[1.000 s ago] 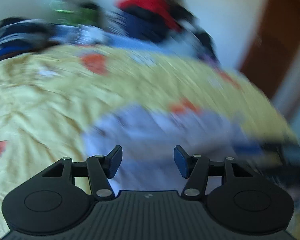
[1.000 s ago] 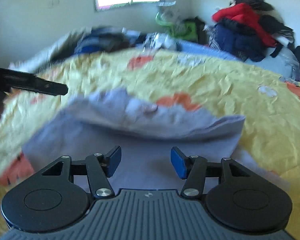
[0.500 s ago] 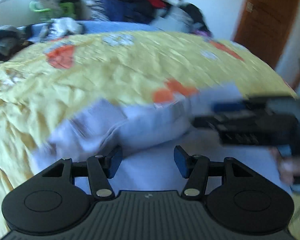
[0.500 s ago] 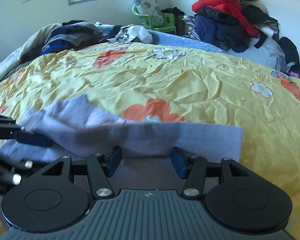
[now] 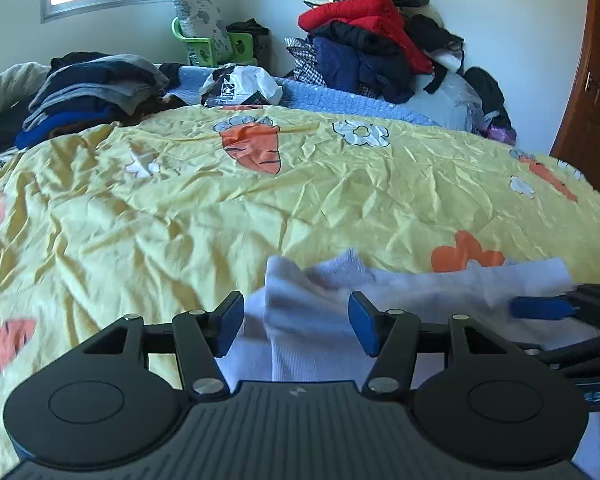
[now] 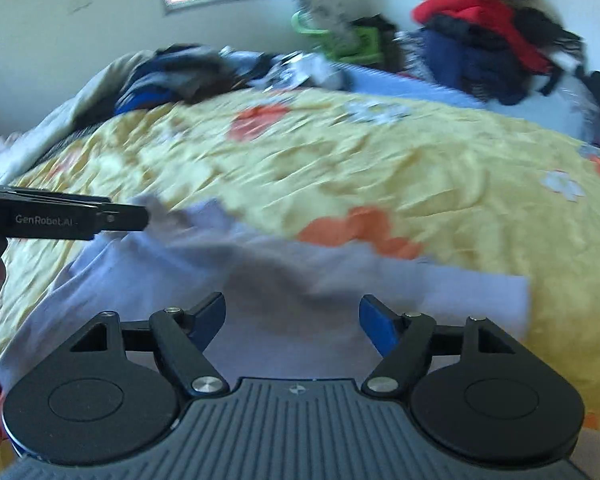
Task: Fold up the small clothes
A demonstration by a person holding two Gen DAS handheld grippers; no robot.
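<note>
A pale lilac small garment (image 5: 320, 320) lies partly folded on the yellow bedspread (image 5: 220, 208), close in front of both grippers. It also shows in the right wrist view (image 6: 260, 292). My left gripper (image 5: 296, 324) is open, its jaws either side of the garment's folded near-left part, holding nothing. My right gripper (image 6: 292, 320) is open and empty just above the garment's near edge. The right gripper (image 5: 560, 308) shows in the left wrist view at the garment's right corner. The left gripper (image 6: 100, 218) shows in the right wrist view at the garment's left edge.
A heap of red, navy and black clothes (image 5: 376, 40) sits at the back right. A stack of folded dark clothes (image 5: 88, 92) lies at the back left. A green chair (image 5: 212, 46) stands under the window. A brown door (image 5: 592, 92) is at the right.
The left gripper's view has swung left and steadied, so the garment now sits lower and to the right. The right gripper has shifted and its view is now blurred. Both stay open.
</note>
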